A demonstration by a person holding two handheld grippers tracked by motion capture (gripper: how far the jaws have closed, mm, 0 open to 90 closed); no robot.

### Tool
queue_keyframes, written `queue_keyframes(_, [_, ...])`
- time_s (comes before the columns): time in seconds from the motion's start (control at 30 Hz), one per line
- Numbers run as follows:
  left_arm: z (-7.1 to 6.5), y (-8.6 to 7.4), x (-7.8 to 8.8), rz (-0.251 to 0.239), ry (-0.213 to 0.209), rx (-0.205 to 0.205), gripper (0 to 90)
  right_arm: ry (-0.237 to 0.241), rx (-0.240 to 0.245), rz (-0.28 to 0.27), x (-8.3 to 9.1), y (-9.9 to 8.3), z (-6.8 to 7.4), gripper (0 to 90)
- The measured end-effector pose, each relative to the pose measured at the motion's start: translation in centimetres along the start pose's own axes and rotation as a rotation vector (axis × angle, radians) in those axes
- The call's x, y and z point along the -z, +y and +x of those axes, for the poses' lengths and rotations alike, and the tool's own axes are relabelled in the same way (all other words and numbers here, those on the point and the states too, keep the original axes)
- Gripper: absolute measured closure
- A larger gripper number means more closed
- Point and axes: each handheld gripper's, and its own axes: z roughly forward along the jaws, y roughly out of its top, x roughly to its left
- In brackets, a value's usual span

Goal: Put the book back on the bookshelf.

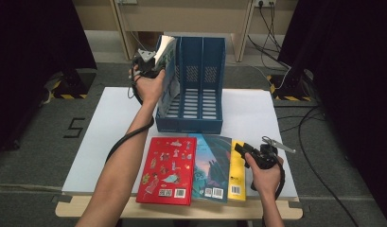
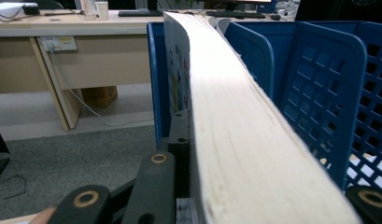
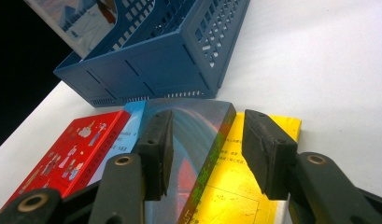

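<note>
book [image 2: 254, 154] clamped in left gripper [image 1: 148, 64], over file rack's [image 1: 200, 85] left slot

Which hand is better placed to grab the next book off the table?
Right. The right gripper hovers open over the teal book and yellow book, while the left gripper is shut on a book at the blue file rack.

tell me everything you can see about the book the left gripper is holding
The book is thick, with a pale cream page block and a white illustrated cover. It stands nearly upright, tilted a little, at the leftmost slot of the blue file rack, its lower part down inside that slot. The left gripper has its black jaws clamped on the book's upper edge; in the left gripper view the page edges run away from the camera, slightly bowed, beside the rack's blue wall. Whether the bottom rests on the rack floor cannot be told.
</note>
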Motion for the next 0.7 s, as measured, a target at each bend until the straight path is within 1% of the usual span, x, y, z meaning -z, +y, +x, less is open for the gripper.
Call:
queue_keyframes(0.1, [0.0, -0.6, -0.5, -0.021, 0.009, -0.013, 73.7, -0.001, 0.003, 0.000, 0.0, 0.0, 0.0, 54.3])
queue_keyframes(0.13, [0.0, -0.8, -0.6, -0.025, 0.012, -0.010, 73.7, -0.001, -0.007, 0.002, 0.1, 0.0, 0.0, 54.3])
queue_keyframes(0.17, [0.0, -0.9, -0.7, -0.027, 0.014, -0.006, 73.7, -0.002, 0.001, -0.004, 0.1, 0.0, -0.1, 54.3])
queue_keyframes(0.27, [0.0, -1.2, -0.9, -0.022, 0.015, -0.006, 73.6, -0.002, -0.011, -0.002, 0.1, 0.0, -0.2, 54.3])
queue_keyframes(0.33, [0.1, -1.6, -1.0, -0.008, 0.015, -0.004, 73.6, -0.003, -0.011, -0.002, 0.1, 0.0, -0.2, 54.4])
queue_keyframes(0.37, [0.1, -1.8, -1.0, -0.015, 0.014, 0.000, 73.6, -0.003, -0.011, -0.002, 0.1, 0.0, -0.2, 54.3])
queue_keyframes(0.4, [0.1, -1.8, -1.0, -0.014, 0.015, 0.001, 73.5, -0.005, -0.004, -0.003, 0.1, 0.0, -0.2, 54.3])
queue_keyframes(0.47, [0.2, -1.9, -0.9, -0.016, 0.014, -0.001, 73.5, -0.004, -0.010, -0.001, 0.2, 0.0, -0.2, 54.4])
queue_keyframes(0.5, [0.2, -1.9, -0.9, -0.017, 0.015, 0.001, 73.6, -0.005, -0.004, -0.002, 0.2, 0.0, -0.2, 54.4])
queue_keyframes(0.67, [0.4, -2.0, -0.9, -0.019, 0.015, 0.002, 73.5, -0.006, -0.011, 0.001, 0.1, 0.0, -0.1, 54.4])
queue_keyframes(0.7, [0.4, -2.0, -0.9, -0.020, 0.015, 0.001, 73.4, -0.004, -0.006, 0.000, 0.1, 0.0, -0.2, 54.4])
